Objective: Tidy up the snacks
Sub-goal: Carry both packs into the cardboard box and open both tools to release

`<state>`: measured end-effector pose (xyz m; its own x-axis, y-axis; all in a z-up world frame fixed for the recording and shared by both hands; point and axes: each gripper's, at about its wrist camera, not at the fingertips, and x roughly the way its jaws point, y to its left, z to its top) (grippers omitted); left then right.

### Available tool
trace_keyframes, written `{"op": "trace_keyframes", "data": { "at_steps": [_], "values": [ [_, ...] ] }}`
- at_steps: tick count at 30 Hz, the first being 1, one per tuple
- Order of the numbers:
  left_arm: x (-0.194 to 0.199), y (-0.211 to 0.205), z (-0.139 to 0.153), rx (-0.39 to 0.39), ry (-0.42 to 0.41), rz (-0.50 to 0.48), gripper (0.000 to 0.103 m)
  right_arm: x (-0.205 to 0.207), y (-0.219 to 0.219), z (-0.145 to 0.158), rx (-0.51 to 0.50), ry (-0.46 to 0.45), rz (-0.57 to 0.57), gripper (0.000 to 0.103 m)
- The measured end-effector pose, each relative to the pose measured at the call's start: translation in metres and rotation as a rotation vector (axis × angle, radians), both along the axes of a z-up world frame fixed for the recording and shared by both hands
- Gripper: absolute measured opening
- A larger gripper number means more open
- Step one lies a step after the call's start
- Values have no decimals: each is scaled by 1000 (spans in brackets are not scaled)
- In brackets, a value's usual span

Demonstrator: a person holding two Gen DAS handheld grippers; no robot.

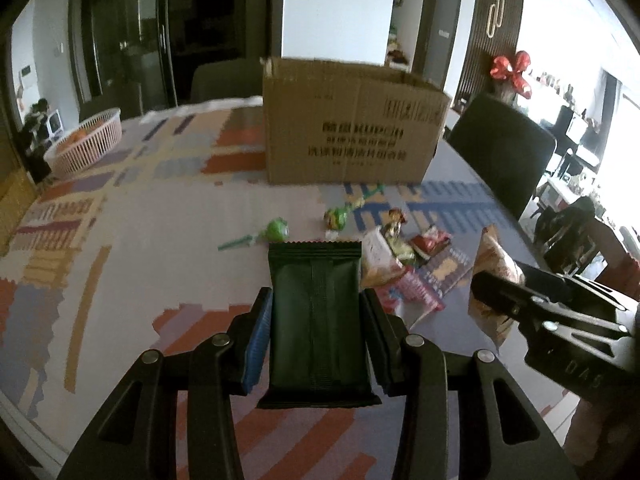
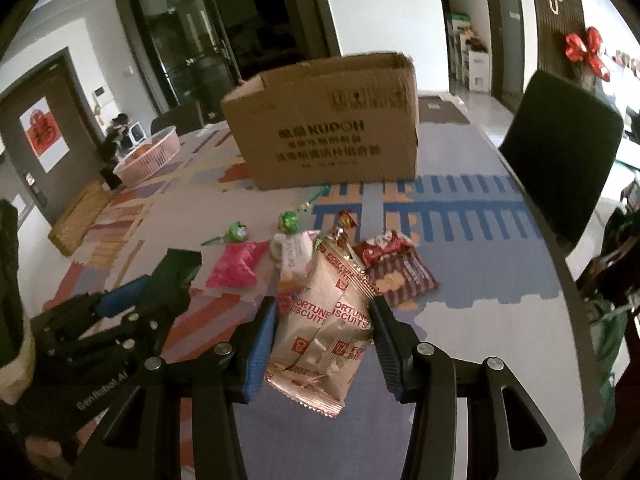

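Left claw (image 1: 316, 320) is clamping a dark green snack packet (image 1: 316, 312) by its long sides, blue pads pressing both edges, packet raised above the surface (image 1: 120, 272). Right claw (image 2: 324, 328) is gripping a tan Fortune Biscuits packet (image 2: 328, 320) between its pads, likewise lifted clear, top end tilting away from the camera.

Beyond both claws the remaining snacks are lying in a loose cluster: a pink pouch (image 2: 236, 266), two green lollipops (image 2: 238, 232) (image 2: 289, 220), a white wrapper (image 2: 290, 250), a red packet (image 2: 382, 248) and a striped packet (image 2: 400, 278) just beside it, some overlapping. This cluster is sitting between the claws and the open cardboard box (image 2: 324, 128), which is standing upright further back, flaps up.

A pink basket (image 1: 86, 140) is resting near the far left edge, well apart from the box. A dark chair (image 2: 560, 148) is standing against the right edge. Bare patterned cloth is lying open to the left of the cluster and in front of the box.
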<state>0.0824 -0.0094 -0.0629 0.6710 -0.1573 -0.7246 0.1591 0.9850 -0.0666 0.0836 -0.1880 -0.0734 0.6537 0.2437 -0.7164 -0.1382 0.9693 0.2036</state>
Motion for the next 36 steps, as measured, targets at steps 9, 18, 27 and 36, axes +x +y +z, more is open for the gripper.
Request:
{"op": "trace_keyframes", "data": {
  "at_steps": [9,18,27,36],
  "values": [
    [14,-4,33,-3,-116,-22,43,10,0,28,-36,-111,16,48],
    [45,-5,68,-25,-225,-34,43,41,-2,64,-60,-249,1,48],
    [85,-8,118,-39,-348,-54,43,73,-6,112,-91,-385,-16,48],
    [133,-16,144,-23,-368,-99,43,124,-4,136,-91,-413,-3,48]
  ]
}}
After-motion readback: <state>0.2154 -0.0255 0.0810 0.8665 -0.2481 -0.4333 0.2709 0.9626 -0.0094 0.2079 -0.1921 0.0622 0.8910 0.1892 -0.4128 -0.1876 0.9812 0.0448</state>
